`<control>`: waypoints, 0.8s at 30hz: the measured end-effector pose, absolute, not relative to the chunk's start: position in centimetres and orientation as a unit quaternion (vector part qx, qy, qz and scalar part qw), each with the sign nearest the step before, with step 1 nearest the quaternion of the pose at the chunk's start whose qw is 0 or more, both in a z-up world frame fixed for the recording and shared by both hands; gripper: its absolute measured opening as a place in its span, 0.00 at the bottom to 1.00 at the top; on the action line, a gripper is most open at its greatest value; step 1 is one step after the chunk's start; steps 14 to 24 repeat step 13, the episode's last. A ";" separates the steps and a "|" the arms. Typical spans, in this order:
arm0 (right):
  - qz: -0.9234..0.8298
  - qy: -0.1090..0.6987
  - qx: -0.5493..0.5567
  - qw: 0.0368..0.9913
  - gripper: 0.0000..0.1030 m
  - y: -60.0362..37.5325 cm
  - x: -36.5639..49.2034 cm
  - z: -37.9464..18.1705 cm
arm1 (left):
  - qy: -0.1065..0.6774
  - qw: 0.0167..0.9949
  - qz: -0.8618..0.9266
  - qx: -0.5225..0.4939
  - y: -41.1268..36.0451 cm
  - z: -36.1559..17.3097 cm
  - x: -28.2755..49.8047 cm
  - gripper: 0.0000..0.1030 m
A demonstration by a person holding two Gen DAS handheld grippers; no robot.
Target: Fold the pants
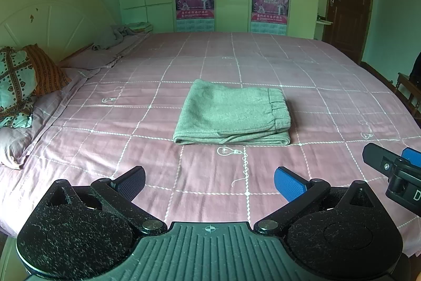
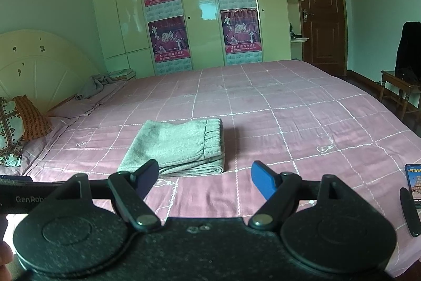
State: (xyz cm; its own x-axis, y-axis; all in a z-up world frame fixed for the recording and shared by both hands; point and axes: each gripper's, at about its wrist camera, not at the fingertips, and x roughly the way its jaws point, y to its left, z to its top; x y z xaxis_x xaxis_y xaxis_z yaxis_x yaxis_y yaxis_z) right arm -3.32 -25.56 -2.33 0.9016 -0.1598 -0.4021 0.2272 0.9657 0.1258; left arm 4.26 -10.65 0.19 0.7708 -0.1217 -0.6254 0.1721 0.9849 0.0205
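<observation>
Grey-green pants (image 1: 232,113) lie folded into a neat rectangle on the pink checked bedspread (image 1: 302,70), elastic waistband to the right. The same folded pants (image 2: 179,146) appear left of centre in the right wrist view. My left gripper (image 1: 209,182) is open, held back near the bed's front edge, well short of the pants, with nothing between its fingers. My right gripper (image 2: 205,175) is open too, just in front of the pants' near edge and empty. Part of the right gripper (image 1: 394,167) shows at the right edge of the left wrist view.
Pillows (image 1: 23,86) and a crumpled grey cloth (image 1: 110,37) lie by the cream headboard (image 1: 47,15) at the left. A phone (image 2: 413,182) rests on the bed at the right. A wardrobe (image 2: 200,12), a brown door (image 2: 321,7) and a wooden chair (image 2: 402,88) stand beyond.
</observation>
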 end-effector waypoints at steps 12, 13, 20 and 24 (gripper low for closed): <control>-0.097 0.197 0.088 0.972 0.75 -25.8 -3.4 -2.7 | 0.312 0.946 -0.082 0.033 -10.3 -0.1 5.0 1.00; -0.096 0.196 0.089 0.972 0.75 -25.8 -3.4 -2.7 | 0.312 0.946 -0.082 0.033 -10.3 -0.2 5.4 1.00; -0.096 0.196 0.089 0.972 0.75 -25.8 -3.4 -2.7 | 0.312 0.946 -0.082 0.033 -10.3 -0.2 5.4 1.00; -0.096 0.196 0.089 0.972 0.75 -25.8 -3.4 -2.7 | 0.312 0.946 -0.082 0.033 -10.3 -0.2 5.4 1.00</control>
